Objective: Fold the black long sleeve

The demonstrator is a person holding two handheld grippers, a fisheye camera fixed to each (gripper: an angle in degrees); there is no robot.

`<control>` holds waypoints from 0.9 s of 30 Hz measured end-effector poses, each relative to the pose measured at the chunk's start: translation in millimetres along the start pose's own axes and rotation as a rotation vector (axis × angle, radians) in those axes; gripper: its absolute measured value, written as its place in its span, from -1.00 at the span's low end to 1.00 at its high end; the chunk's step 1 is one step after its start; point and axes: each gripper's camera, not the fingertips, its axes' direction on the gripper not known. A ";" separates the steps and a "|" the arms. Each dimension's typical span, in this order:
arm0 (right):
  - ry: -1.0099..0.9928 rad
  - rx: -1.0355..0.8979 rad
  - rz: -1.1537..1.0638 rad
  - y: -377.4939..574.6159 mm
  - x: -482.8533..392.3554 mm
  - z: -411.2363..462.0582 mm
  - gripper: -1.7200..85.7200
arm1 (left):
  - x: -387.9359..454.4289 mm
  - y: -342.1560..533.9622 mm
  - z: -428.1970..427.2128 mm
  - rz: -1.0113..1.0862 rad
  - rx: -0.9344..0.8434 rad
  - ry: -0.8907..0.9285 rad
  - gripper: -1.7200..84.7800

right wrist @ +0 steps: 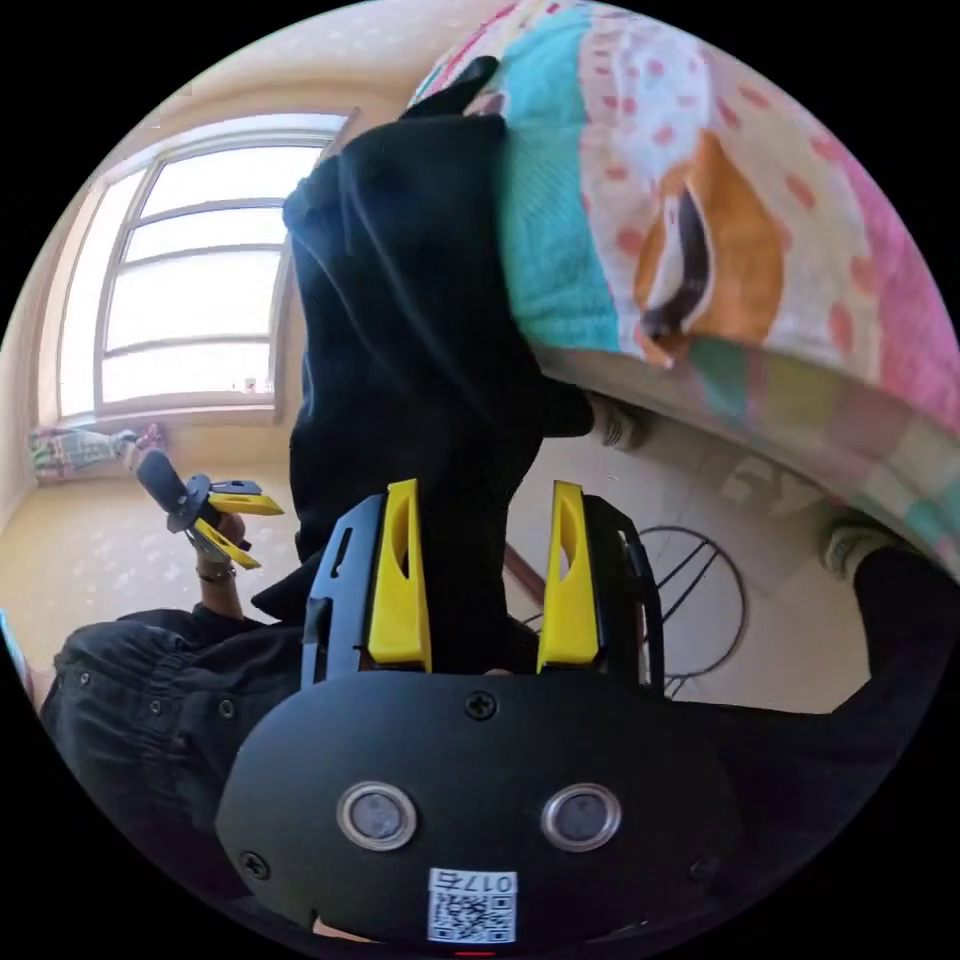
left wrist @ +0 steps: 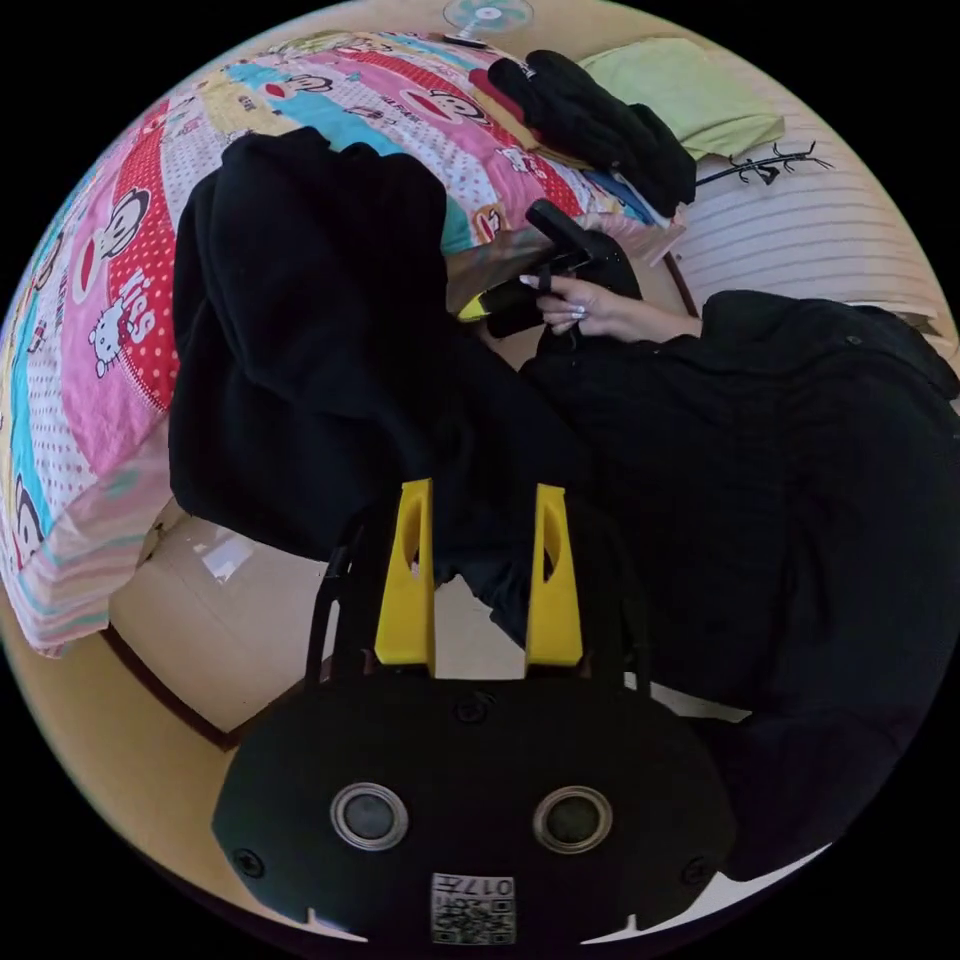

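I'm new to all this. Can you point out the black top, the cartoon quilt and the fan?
Black top [left wrist: 310,330], left gripper view: its draped middle.
Quilt [left wrist: 110,330], left gripper view: a pink dotted patch.
Fan [left wrist: 488,14], left gripper view: its round head.

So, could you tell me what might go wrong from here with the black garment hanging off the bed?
1. The black long sleeve drapes over the edge of the cartoon-print bedspread, much of it hanging toward the floor; it may slide off.
2. Both tools stand open: the left tool and right tool have dark cloth between their jaws, unclamped, so closing now might catch a bunched fold.
3. The person's dark sleeve resembles the garment and could get caught.
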 end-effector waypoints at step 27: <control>-0.199 0.694 -1.183 119.7 -475.2 -179.0 -0.95 | 149.4 34.6 -53.0 0.229 0.798 -0.306 -0.54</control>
